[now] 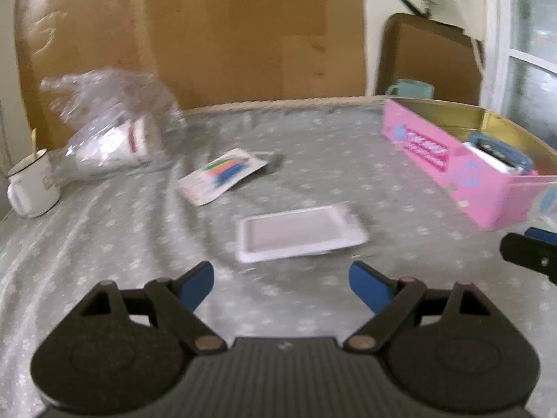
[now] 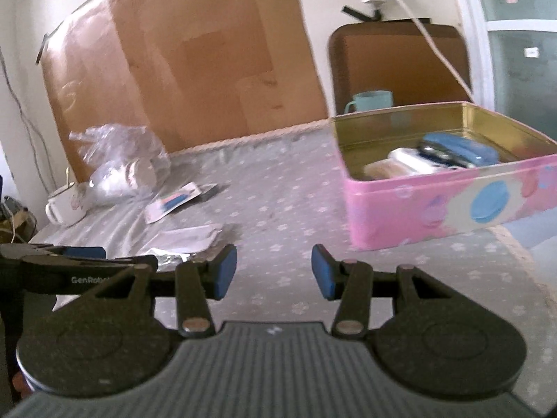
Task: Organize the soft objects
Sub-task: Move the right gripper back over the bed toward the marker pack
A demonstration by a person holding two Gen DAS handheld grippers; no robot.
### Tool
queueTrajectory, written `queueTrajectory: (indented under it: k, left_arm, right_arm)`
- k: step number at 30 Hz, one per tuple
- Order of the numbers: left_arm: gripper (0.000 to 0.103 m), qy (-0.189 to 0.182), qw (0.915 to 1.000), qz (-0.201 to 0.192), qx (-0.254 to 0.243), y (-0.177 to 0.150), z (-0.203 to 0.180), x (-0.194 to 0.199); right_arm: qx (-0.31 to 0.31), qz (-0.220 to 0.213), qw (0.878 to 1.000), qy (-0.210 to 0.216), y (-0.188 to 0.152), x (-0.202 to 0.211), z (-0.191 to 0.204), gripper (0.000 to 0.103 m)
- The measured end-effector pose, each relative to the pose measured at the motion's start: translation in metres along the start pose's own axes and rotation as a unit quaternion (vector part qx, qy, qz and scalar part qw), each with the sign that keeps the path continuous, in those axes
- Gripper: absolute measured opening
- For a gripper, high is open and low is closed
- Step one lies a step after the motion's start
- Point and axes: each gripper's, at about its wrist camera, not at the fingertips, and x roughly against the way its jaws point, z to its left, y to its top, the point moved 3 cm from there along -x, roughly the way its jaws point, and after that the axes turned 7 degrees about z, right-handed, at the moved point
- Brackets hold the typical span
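Flat white sealed packet (image 1: 301, 233), rectangular, with a raised pale border round a greyish middle, lying on the grey flower-print tablecloth (image 1: 104, 244) just ahead of the left gripper (image 1: 281, 280). Blurred in both views; in the right wrist view looks crinkly and silvery at its near edge (image 2: 189, 240).

Left gripper: blue pads spread wide, nothing between them, not touching the packet. Right gripper (image 2: 274, 271): blue pads parted about halfway, only bare cloth in the gap, gripping nothing. Black tip of the right gripper poking in at the right edge of the left wrist view.

Beyond the packet, a card-backed pack with coloured items (image 1: 222, 174), lying tilted on the cloth. Farther left, a crumpled clear plastic bag (image 1: 111, 122) with something white and red-striped inside, resting against a white enamel mug (image 1: 33, 188).

Off to the right, an open pink tin (image 2: 435, 205), gold inside, well apart from the packet. In it, a blue stapler (image 2: 463, 151), a white packet and something tan beside it.

Behind the tin, a teal mug (image 2: 372, 101). At the back, large cardboard sheets (image 2: 195, 52) leaning on the wall.
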Motion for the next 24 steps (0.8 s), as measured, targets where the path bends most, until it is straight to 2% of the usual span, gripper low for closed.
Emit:
queueTrajectory:
  k: [10, 24]
  left_arm:
    - [0.088, 0.039, 0.9989, 0.011, 0.025, -0.007, 0.054, -0.021]
    - [0.088, 0.102, 0.9923, 0.012, 0.070, -0.004, 0.134, -0.040]
  right_arm:
    - [0.029, 0.038, 0.999, 0.018, -0.003, -0.029, 0.038, 0.051]
    - [0.082, 0.058, 0.994, 0.052, 0.014, -0.070, 0.092, 0.051]
